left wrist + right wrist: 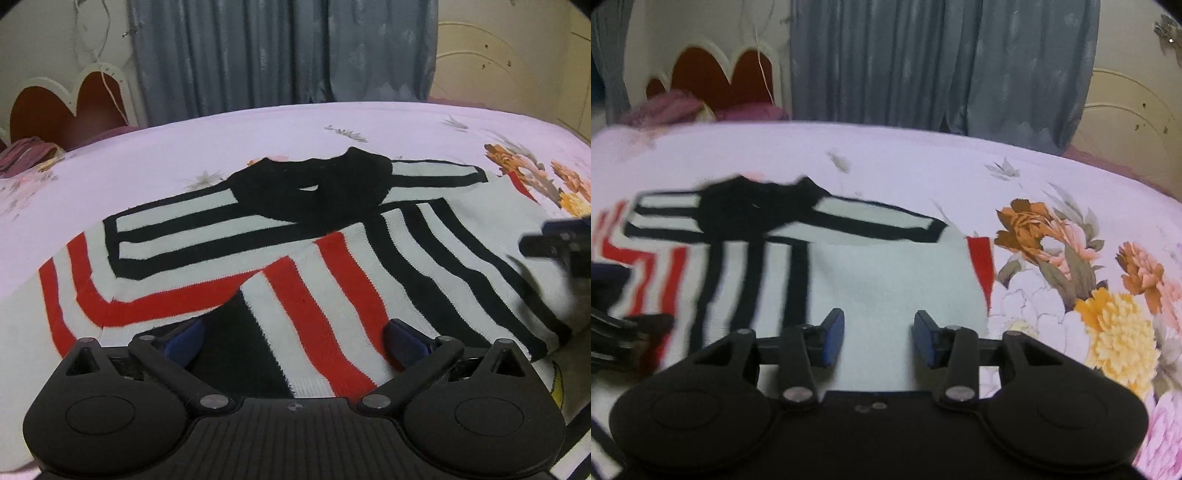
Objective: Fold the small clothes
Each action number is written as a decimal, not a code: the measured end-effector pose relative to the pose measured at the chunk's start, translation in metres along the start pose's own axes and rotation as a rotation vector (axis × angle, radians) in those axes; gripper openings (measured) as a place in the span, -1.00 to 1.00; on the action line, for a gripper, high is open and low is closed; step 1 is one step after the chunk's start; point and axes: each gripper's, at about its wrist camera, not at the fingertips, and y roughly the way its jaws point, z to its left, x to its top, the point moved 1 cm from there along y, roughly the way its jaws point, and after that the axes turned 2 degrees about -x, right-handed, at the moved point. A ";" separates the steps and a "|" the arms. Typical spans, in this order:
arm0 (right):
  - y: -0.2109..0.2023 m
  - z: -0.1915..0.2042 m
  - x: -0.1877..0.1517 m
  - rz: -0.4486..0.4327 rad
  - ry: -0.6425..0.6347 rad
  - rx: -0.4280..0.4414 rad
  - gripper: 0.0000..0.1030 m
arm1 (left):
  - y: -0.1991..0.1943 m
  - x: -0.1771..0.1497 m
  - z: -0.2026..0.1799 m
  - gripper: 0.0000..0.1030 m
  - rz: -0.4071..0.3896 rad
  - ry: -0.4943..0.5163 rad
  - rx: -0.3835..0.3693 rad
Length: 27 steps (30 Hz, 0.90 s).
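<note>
Left tongs [295, 332] gaping, right tongs [879, 339] half-open, both empty over striped sweater [332, 266]; folded sleeves may slip near bed [258, 125] edge.

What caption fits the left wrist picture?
Left gripper, jaws wide open, over a striped sweater on a flowered bedsheet.

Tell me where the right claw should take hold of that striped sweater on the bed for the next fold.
Probably the plain white edge of the striped sweater nearest the right claw, coming in low from the near side. That part lies flat, with its border on the floral bedsheet exposed beside the red strip, so one pad could slip under. The claw is open with nothing between its pads.
</note>
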 end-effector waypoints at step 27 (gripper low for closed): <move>-0.017 0.045 0.003 -0.010 0.062 0.099 -0.13 | -0.189 -0.193 0.310 0.09 -0.274 -1.002 0.383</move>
